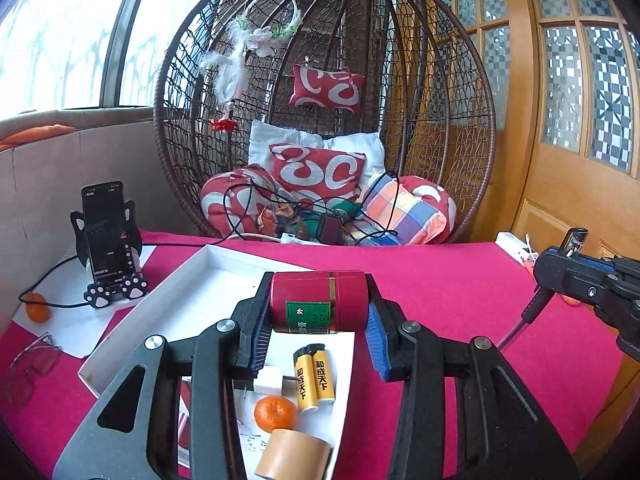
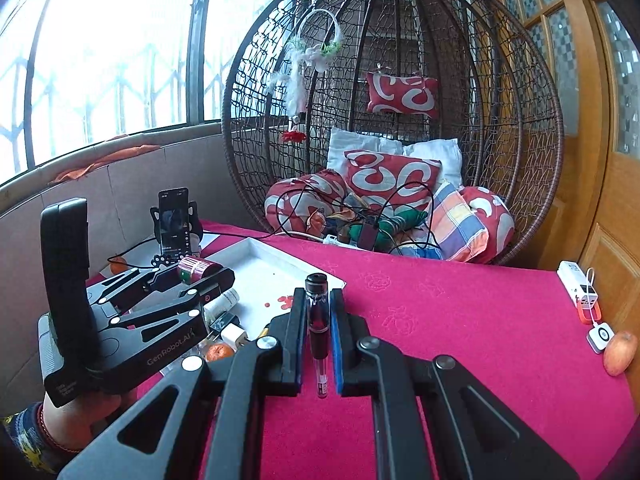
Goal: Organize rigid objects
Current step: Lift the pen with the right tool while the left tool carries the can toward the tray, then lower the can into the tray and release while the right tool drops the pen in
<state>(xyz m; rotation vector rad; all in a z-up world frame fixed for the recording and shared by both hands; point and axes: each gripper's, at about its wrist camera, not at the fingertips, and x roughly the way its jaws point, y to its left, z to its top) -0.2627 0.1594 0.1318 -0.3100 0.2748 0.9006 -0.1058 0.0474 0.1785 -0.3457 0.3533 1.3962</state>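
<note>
My left gripper (image 1: 318, 300) is shut on a red tea tin (image 1: 319, 300) with a green label, held sideways above the white tray (image 1: 168, 312). The same tin (image 2: 196, 270) shows in the right wrist view, at the left. My right gripper (image 2: 318, 300) is shut on a slim pen-like tube (image 2: 318, 320) with a dark cap and clear barrel, held over the pink tablecloth (image 2: 440, 320). That gripper (image 1: 568, 254) appears at the right edge of the left wrist view. In the tray lie two yellow lighters (image 1: 314, 380), a tangerine (image 1: 275, 413) and a roll of brown tape (image 1: 294, 456).
A phone on a cat-shaped stand (image 1: 108, 240) and a tangerine (image 1: 37, 307) sit at the table's left. Glasses (image 1: 36, 356) lie near the left edge. A power bank (image 2: 578, 292) and an apple (image 2: 620, 352) rest at the right. A wicker hanging chair (image 1: 320, 100) with cushions stands behind.
</note>
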